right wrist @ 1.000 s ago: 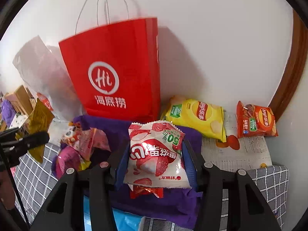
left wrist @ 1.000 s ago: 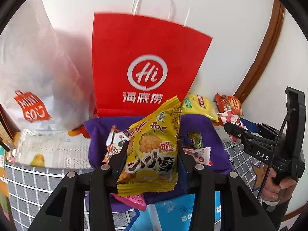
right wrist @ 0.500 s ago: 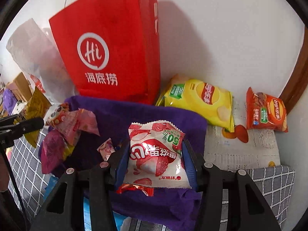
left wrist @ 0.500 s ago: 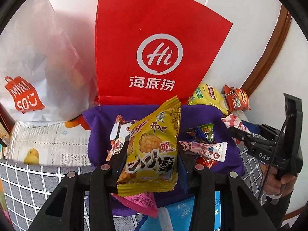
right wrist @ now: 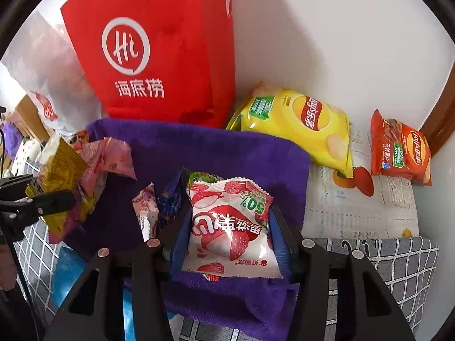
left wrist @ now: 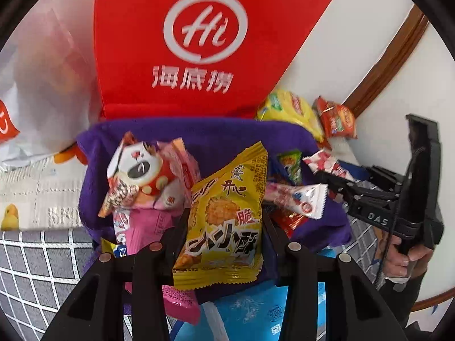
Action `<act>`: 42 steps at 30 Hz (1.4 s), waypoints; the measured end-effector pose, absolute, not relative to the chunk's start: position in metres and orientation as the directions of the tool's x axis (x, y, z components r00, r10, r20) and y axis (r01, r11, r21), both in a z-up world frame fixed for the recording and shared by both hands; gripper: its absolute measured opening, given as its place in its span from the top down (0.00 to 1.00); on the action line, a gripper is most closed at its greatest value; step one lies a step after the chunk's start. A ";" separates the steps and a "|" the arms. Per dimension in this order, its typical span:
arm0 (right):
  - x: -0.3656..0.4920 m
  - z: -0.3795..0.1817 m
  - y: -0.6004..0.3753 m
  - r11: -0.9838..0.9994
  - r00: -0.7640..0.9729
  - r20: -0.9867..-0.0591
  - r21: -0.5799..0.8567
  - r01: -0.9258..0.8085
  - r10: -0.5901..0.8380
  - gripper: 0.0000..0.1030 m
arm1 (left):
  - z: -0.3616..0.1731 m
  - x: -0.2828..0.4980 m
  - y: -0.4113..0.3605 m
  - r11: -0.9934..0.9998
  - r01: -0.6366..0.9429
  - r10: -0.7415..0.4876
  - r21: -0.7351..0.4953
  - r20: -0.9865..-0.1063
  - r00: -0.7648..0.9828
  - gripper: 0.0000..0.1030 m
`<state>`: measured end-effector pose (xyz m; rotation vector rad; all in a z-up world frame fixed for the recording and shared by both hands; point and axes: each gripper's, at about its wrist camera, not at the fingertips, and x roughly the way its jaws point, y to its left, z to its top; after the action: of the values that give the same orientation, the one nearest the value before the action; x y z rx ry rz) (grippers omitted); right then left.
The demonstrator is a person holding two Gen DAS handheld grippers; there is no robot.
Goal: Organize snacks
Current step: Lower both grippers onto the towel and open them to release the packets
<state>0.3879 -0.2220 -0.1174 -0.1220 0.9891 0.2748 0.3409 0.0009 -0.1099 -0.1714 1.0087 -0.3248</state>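
A red paper bag with a white "Hi" logo stood against the white wall. Just left of it slumped a translucent plastic bag — to its right, a brown wooden trim curved upward.

Both views are bright and evenly lit by soft, daylight-like light, which seems to come from the near left: the red paper bag throws a broad grey shadow onto the white wall to its right. In the left wrist view the same bag is slightly smeared, its white lettering soft (motion blur, most likely), while the yellow snack packet up close stays crisp. Glossy wrappers catch small highlights, notably the yellow chip bag. Fisheye distortion bends the brown wooden trim and grid-patterned cloth, and black vignetting rings every corner.
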 end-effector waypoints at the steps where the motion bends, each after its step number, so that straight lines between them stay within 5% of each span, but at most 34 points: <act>1: 0.388 -0.118 -0.221 0.958 0.515 -0.839 0.024 -0.285 0.175 0.50 | -0.112 0.341 -0.001 0.942 0.182 -0.335 -0.281 -0.809 0.483 0.60; 32: 0.389 -0.144 -0.196 0.949 0.468 -0.868 0.016 -0.314 0.169 0.48 | -0.134 0.356 -0.021 0.955 0.163 -0.298 -0.250 -0.828 0.476 0.59; 38: 0.390 -0.144 -0.199 0.949 0.463 -0.869 0.021 -0.314 0.172 0.46 | -0.132 0.358 -0.018 0.949 0.165 -0.314 -0.268 -0.823 0.474 0.56; 42: 0.388 -0.139 -0.201 0.951 0.479 -0.860 0.026 -0.307 0.178 0.36 | -0.130 0.357 -0.014 0.944 0.167 -0.329 -0.284 -0.820 0.469 0.45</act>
<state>0.3882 -0.2012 -0.1394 -0.1384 1.0302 0.2969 0.3571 -0.0143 -0.1301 -0.1726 1.0405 -0.3061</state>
